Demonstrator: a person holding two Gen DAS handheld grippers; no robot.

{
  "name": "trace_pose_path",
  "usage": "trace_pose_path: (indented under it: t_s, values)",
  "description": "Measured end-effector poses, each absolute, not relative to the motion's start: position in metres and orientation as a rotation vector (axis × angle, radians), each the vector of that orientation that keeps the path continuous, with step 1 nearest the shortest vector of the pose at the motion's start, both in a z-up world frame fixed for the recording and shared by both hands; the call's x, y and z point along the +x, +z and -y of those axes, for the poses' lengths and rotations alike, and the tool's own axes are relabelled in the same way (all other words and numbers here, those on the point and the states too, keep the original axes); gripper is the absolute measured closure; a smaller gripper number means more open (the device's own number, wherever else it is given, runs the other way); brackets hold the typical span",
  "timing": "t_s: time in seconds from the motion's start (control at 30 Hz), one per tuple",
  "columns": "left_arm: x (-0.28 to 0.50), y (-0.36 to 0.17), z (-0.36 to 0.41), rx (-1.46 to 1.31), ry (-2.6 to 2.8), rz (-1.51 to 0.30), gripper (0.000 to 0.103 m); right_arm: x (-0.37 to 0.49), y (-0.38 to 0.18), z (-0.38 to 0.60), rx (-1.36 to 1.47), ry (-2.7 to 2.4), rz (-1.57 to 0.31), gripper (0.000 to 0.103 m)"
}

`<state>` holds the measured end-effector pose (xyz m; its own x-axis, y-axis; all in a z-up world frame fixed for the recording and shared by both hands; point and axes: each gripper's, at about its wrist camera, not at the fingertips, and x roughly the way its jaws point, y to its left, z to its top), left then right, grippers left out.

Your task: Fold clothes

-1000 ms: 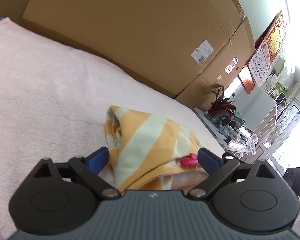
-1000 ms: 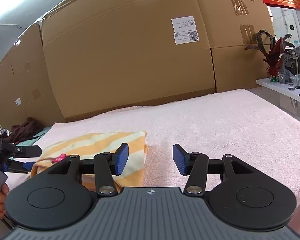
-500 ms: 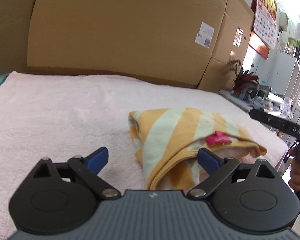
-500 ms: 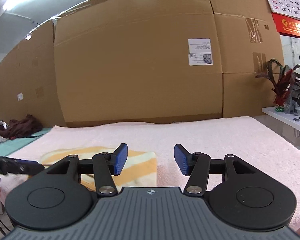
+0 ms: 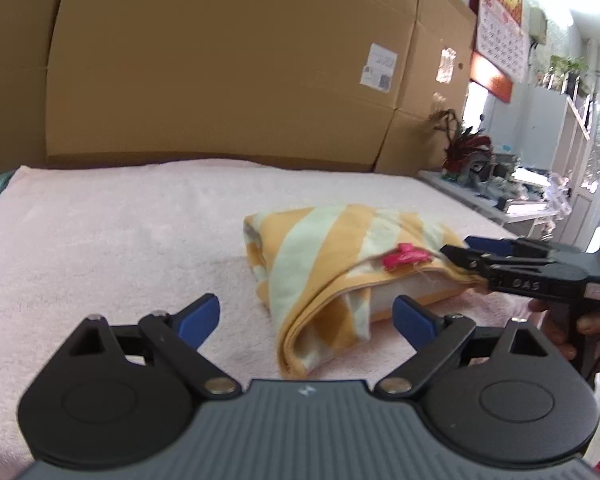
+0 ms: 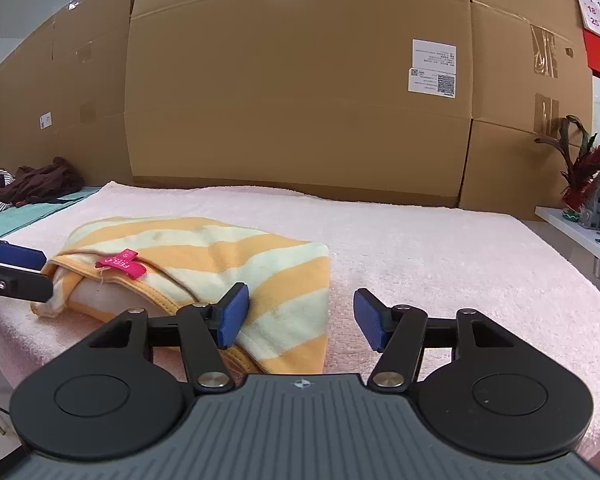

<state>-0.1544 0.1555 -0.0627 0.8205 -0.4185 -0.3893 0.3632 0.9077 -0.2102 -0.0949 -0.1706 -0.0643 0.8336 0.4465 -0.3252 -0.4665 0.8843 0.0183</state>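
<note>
Yellow-striped folded garment (image 6: pixel 204 264) lying near pink towel's (image 6: pixel 440 248) front edge; left gripper (image 5: pixel 306 316) and right gripper (image 6: pixel 300 322) both spread, grasping nothing, right one just widened.

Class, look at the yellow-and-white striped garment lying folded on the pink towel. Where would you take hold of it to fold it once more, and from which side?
Probably grip the striped garment at its open, layered edge beside the pink label, coming from the near side. There the layers gape and lift off the pink towel, so a pad can slip under. The opposite edge is a closed fold lying flat.
</note>
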Motion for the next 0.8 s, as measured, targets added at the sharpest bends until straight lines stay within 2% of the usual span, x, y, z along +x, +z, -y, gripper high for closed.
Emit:
trace_pose_path:
  t_s: [0.1,0.17,0.2,0.23,0.27,0.33,0.37,0.5,0.63,0.73,0.8]
  values:
    - [-0.154,-0.049,-0.159,-0.174,-0.462,-0.383,0.004,-0.094,-0.065,0.171,-0.037,0.479,-0.329,0.041]
    - [-0.150,-0.042,-0.157,-0.203,-0.471,-0.346,0.009,-0.094,-0.061,0.169,-0.046,0.467,-0.315,0.041]
    - [-0.148,-0.038,-0.157,-0.217,-0.475,-0.327,0.011,-0.095,-0.058,0.167,-0.053,0.461,-0.302,0.048]
    - [-0.145,-0.036,-0.156,-0.235,-0.488,-0.315,0.022,-0.096,-0.055,0.166,-0.059,0.456,-0.289,0.064]
    - [-0.141,-0.037,-0.153,-0.259,-0.510,-0.312,0.033,-0.096,-0.052,0.165,-0.057,0.451,-0.285,0.070]
    - [-0.133,-0.040,-0.149,-0.300,-0.543,-0.318,0.039,-0.091,-0.045,0.163,-0.041,0.444,-0.287,0.081]
    - [-0.126,-0.046,-0.145,-0.304,-0.531,-0.348,0.039,-0.088,-0.044,0.163,-0.035,0.439,-0.296,0.083]
    - [-0.116,-0.070,-0.133,-0.273,-0.492,-0.404,0.040,-0.077,-0.052,0.159,-0.038,0.422,-0.357,0.084]
    - [-0.119,-0.071,-0.124,-0.219,-0.487,-0.382,0.027,-0.068,-0.055,0.158,-0.070,0.362,-0.395,0.080]
    - [-0.123,-0.063,-0.123,-0.217,-0.474,-0.358,0.023,-0.061,-0.051,0.164,-0.007,0.343,-0.436,0.078]
    - [-0.125,-0.057,-0.126,-0.223,-0.451,-0.329,0.015,-0.061,-0.047,0.165,0.009,0.327,-0.439,0.074]
